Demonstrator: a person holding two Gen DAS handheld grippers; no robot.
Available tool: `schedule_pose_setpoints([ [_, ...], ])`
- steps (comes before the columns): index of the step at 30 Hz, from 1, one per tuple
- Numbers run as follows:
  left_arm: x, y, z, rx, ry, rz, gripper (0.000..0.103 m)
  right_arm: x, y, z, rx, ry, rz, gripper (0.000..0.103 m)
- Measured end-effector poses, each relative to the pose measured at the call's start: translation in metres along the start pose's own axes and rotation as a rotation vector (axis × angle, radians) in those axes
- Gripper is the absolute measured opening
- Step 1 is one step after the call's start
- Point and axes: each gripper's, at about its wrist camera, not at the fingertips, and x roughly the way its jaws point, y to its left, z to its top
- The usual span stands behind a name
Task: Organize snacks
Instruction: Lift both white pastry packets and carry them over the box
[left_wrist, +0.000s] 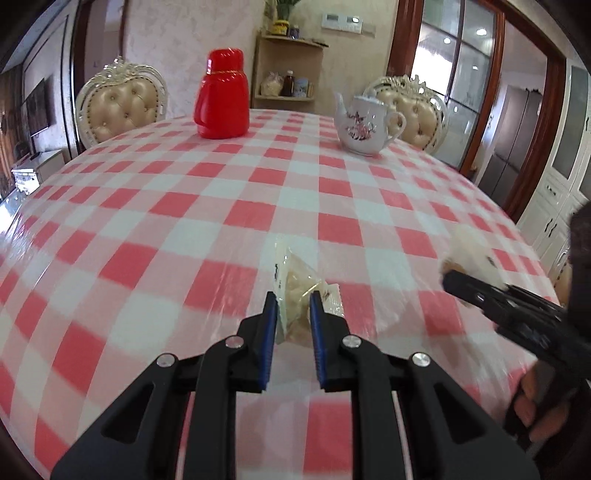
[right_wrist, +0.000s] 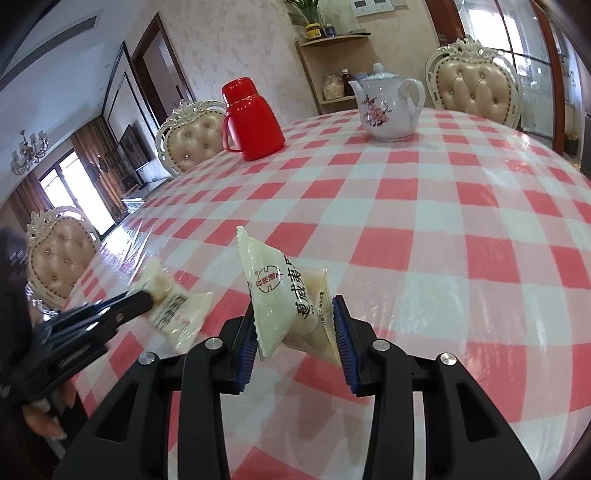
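— Black jaws with blue pads fill the bottom of both wrist views. How do they stand?

— Each is pinching a snack. Low in the centre of the left wrist view, the left gripper (left_wrist: 291, 299) has its pads pressed on a clear-wrapped snack packet (left_wrist: 295, 291), edge-on between them. In the right wrist view the right gripper (right_wrist: 293, 306) clamps a white snack packet (right_wrist: 275, 291) with red print, its top corner standing up above the pads.

— Are the packets on the worktop?

— Neither looks to be resting on it. Both seem lifted clear of the checked worktop (left_wrist: 221, 206), though the fisheye makes the gap hard to judge.

— Do the views agree with each other?

— They do. The right gripper shows blurred at the right edge of the left wrist view, its pale packet at the tip. The left one shows at the lower left of the right wrist view, likewise blurred, with its packet sticking out past the tip.

— What else is on the worktop?

— At the far side, a red flask (left_wrist: 221, 99) toward the upper left and a flowered teapot (left_wrist: 364, 127) toward the upper right. I see no tray, box or bowl for snacks in either view.

— So which step is this?

— I judge it the carrying step: both packets are picked up, neither is placed.

— And next?

— Bringing the two packets to one spot, setting them down side by side, then letting go. Crinkly wrappers can slip, so the pinch should hold until each one rests on the cloth.
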Motion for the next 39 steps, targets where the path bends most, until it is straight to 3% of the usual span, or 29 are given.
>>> schedule_pose_setpoints([
  [5,-0.001,0.0,-0.02,-0.004,0.068,-0.058,0.019,-0.013,0.009,-0.009,0.008,-0.017,0.01,0.039],
  [7,0.007,-0.005,-0.022,0.007,0.115,-0.083,0.039,-0.021,0.01,-0.013,0.02,-0.034,0.007,0.039],
  [8,0.009,-0.008,-0.022,0.014,0.117,-0.077,0.063,-0.024,0.01,-0.015,0.023,-0.038,0.005,0.039],
  [9,0.013,-0.012,-0.02,0.025,0.116,-0.069,0.081,-0.025,0.01,-0.015,0.025,-0.041,0.003,0.039],
  [14,0.034,-0.036,-0.018,0.086,0.166,-0.058,0.083,-0.027,0.015,-0.025,0.028,-0.03,-0.011,0.039],
  [17,0.042,-0.047,-0.028,0.162,0.205,-0.008,0.083,-0.03,0.016,-0.03,0.027,-0.028,-0.009,0.039],
  [18,0.04,-0.046,-0.027,0.153,0.193,-0.01,0.07,-0.031,0.017,-0.031,0.027,-0.03,-0.008,0.039],
  [19,0.038,-0.043,-0.026,0.137,0.181,-0.021,0.066,-0.032,0.017,-0.032,0.025,-0.031,-0.008,0.039],
  [20,0.032,-0.04,-0.025,0.122,0.17,-0.031,0.046,-0.033,0.018,-0.034,0.023,-0.034,-0.01,0.039],
  [21,0.03,-0.038,-0.024,0.119,0.167,-0.033,0.041,-0.034,0.019,-0.035,0.02,-0.036,-0.013,0.039],
  [22,0.027,-0.036,-0.024,0.117,0.161,-0.033,0.024,-0.035,0.019,-0.036,0.017,-0.038,-0.014,0.039],
  [29,-0.004,-0.02,-0.031,0.037,0.088,-0.036,0.02,-0.047,0.025,-0.047,0.01,-0.053,-0.015,0.039],
  [39,-0.058,-0.012,-0.058,-0.019,0.009,-0.07,0.02,-0.065,0.041,-0.067,0.012,-0.041,0.049,0.039],
])
